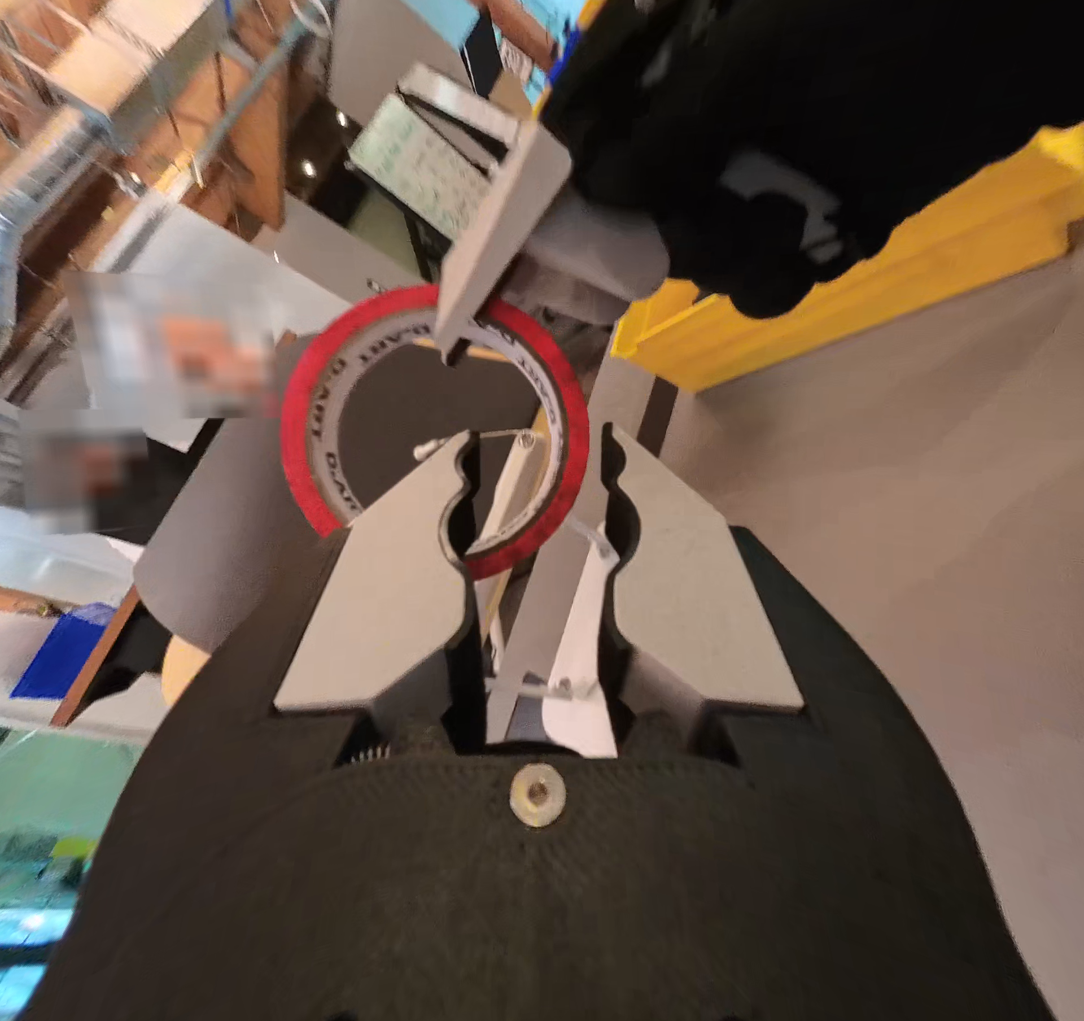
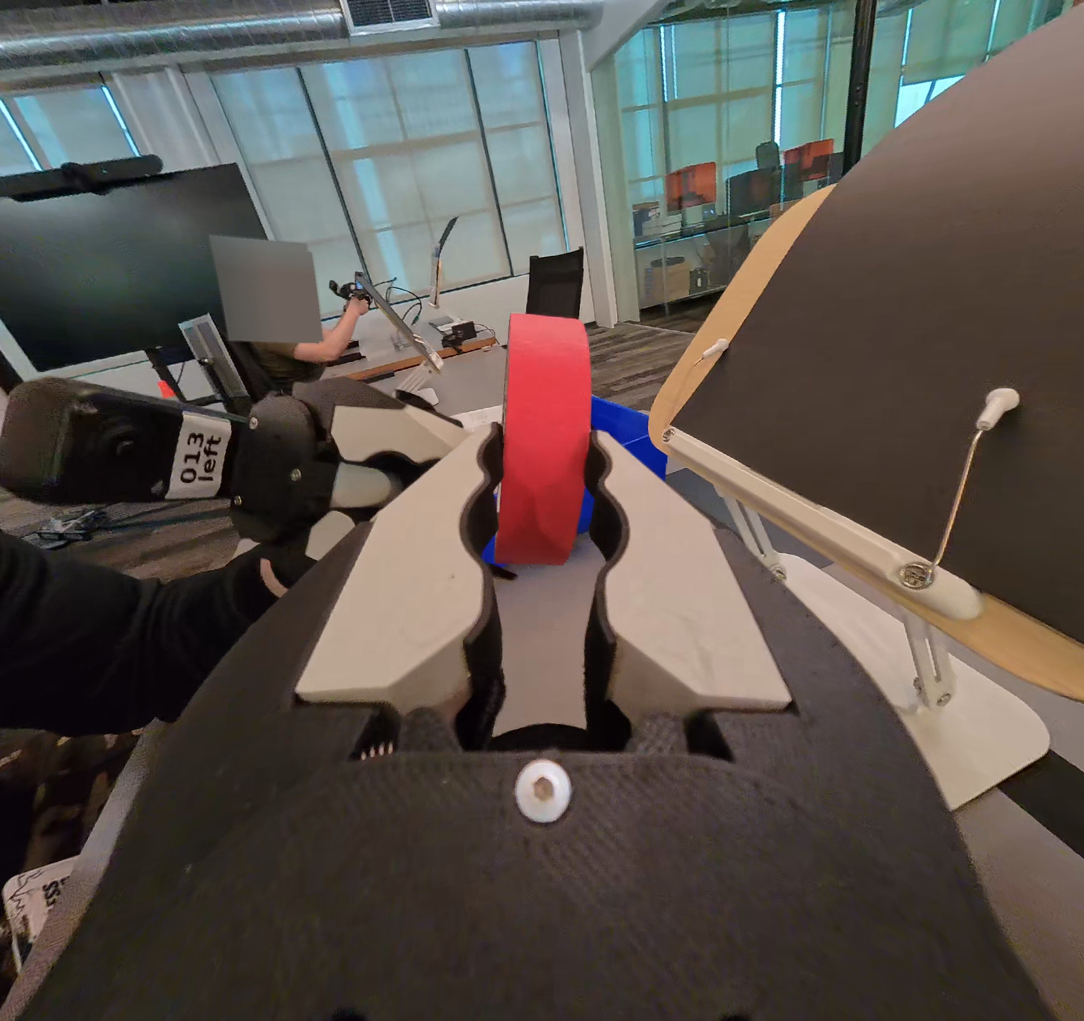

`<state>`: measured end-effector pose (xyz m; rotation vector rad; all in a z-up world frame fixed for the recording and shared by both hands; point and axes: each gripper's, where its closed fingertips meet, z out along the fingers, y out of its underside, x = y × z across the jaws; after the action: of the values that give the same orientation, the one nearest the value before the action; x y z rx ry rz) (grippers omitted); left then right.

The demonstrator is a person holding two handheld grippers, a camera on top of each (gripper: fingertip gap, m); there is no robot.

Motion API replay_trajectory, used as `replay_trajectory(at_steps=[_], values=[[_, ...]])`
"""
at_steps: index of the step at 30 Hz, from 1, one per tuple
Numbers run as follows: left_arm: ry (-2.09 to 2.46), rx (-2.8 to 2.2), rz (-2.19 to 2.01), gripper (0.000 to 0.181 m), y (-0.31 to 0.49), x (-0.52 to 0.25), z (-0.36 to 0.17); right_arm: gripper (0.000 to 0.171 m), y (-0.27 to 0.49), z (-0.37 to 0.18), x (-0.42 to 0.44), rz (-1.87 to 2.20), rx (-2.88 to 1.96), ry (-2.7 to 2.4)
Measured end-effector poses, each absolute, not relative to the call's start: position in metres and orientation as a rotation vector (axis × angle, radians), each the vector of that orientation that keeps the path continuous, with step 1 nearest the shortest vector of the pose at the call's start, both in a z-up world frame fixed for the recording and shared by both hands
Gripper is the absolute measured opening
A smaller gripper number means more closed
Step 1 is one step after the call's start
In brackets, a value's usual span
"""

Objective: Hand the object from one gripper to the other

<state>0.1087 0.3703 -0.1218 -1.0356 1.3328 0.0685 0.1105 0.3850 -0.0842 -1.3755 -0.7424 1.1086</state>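
Observation:
A red roll of tape [image 2: 545, 441] stands on edge between the fingers of my right gripper [image 2: 545, 453], which is shut on its two flat sides. In the left wrist view the roll [image 1: 299, 435] faces me as a ring, with a finger of the right gripper [image 1: 498, 230] clamped on its top rim. My left gripper [image 1: 539, 447] is open, and the roll's lower right rim sits between its fingertips without being squeezed. In the right wrist view the left gripper [image 2: 363, 453] reaches in from the left, close beside the right gripper's left finger.
A dark panel with a wooden edge [image 2: 880, 318] on a white stand [image 2: 968, 717] leans close on the right. A blue bin [image 2: 622, 424] sits behind the roll on the grey table [image 2: 539, 641]. A person sits at a far desk by a large black screen [image 2: 117, 265].

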Motion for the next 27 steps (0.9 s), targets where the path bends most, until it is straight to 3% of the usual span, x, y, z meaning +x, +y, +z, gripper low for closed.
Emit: replay_trajectory(at_steps=[7,10,12,18,22,27], values=[[1.384,-1.094,0.182,0.01,0.382,0.112,-0.145,0.026,0.383,-0.083,0.105,1.096,-1.379,-0.737],[1.391,-1.092,0.153,0.009,0.379,0.114,-0.146,0.026,0.383,-0.083,0.105,1.063,-1.37,-0.75],[1.415,-1.114,0.079,0.008,0.374,0.116,-0.147,0.044,0.383,-0.083,0.105,1.016,-1.375,-0.776],[1.39,-1.273,-0.351,0.008,0.361,0.111,-0.139,0.049,0.377,-0.067,0.125,0.562,-1.203,-0.958],[1.275,-1.331,-0.813,0.008,0.347,0.102,-0.113,0.05,0.379,-0.074,0.132,-0.033,-1.083,-1.147],[1.157,-1.29,-1.46,0.008,0.325,0.091,-0.085,0.052,0.377,-0.068,0.119,-0.336,-0.897,-1.139]])
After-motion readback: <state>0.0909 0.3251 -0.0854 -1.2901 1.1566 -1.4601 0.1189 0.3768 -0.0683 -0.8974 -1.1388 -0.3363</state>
